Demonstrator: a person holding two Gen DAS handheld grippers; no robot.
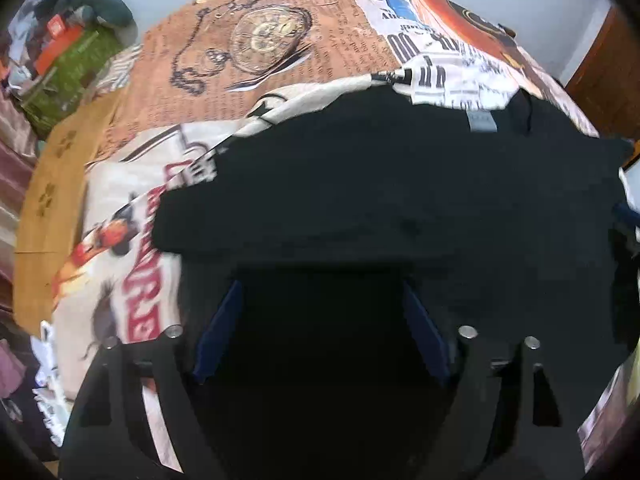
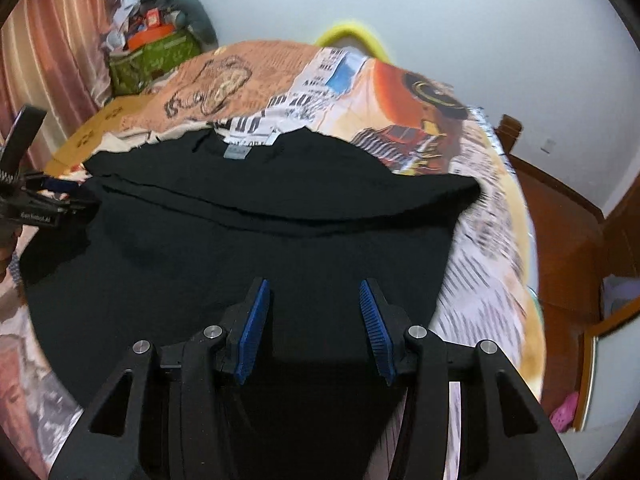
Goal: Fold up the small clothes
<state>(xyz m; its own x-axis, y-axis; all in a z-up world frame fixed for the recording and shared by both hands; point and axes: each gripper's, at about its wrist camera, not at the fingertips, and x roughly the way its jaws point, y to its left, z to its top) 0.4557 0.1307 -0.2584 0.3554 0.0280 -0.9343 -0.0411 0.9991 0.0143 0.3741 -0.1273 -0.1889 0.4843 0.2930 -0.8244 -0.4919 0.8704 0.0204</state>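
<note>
Left hand-held gripper (image 1: 324, 300) stands with its two blue-padded fingers (image 1: 218, 332) spread wide apart, released, over the near part of a black cotton T-shirt (image 1: 380, 184). From this left wrist view the shirt lies spread on a bench draped with a printed cloth of newspaper text and a pocket-watch picture (image 1: 260, 40); its neckline with a small grey label (image 1: 482, 122) points away from the camera, and a folded layer forms a soft ridge running across the middle of the garment. A green fabric bag stuffed with odds and ends (image 1: 68, 76) sits off the far left edge of the bench. Turning to the right wrist view, the right hand-held gripper (image 2: 316, 292) is likewise released, its ribbed blue pads (image 2: 372, 320) parted with dark fabric visible between them, hovering low above the shirt's near hem; I cannot tell whether the tips touch the cloth. The black T-shirt (image 2: 260, 240) covers most of the bench here, smooth apart from two long horizontal creases below the collar, its grey label (image 2: 235, 153) at the far edge. The left hand-held gripper (image 2: 44, 204) shows at the left border, by the shirt's side. A brown wooden bed frame (image 2: 560, 208) stands to the right.
</note>
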